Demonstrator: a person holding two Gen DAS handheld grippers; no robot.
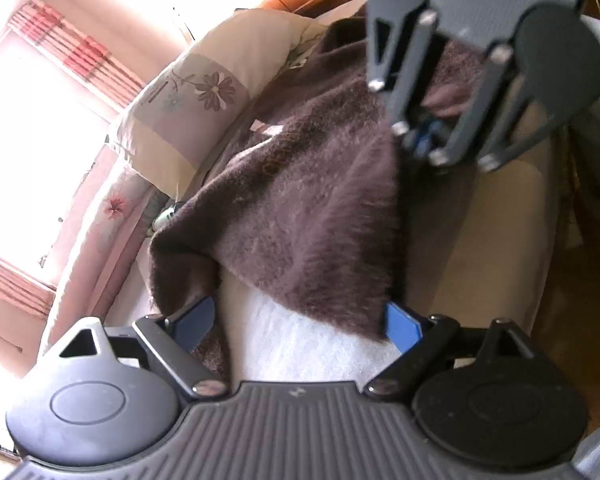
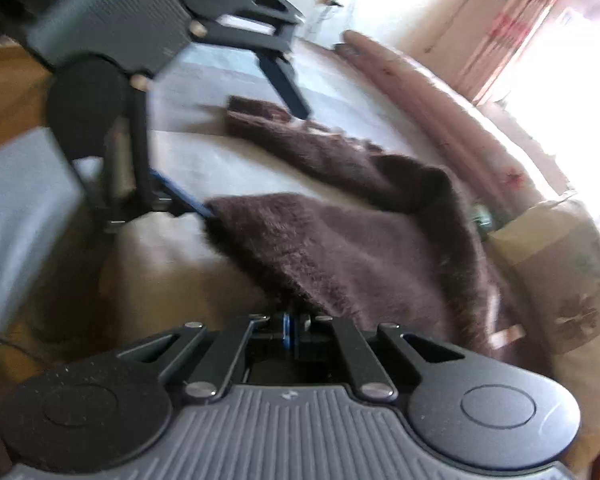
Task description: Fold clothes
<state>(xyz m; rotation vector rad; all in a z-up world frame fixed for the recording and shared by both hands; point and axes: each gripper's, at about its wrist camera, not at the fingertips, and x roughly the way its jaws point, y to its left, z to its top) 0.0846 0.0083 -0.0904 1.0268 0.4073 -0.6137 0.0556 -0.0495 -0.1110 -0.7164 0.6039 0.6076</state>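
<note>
Folding a brown sweater (image 1: 300, 216) on the bed (image 1: 300, 344)

The right gripper (image 2: 290, 330) jaws are pinching the sweater's edge; the left gripper (image 1: 300, 320) jaws are gaping wide around it.

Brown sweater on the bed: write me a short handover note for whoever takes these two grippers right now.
Right gripper: shut on the hem edge of the brown sweater, holding that edge raised off the bed.
Left gripper: open wide, with the sweater's lower corner hanging between its fingers; nothing gripped.
Sweater: mostly spread on the bed, one sleeve stretched out flat, a floral pillow beside it.
Done: one edge picked up.
Left: probably close the left gripper on its corner, then fold over; no finished fold is visible yet.
</note>
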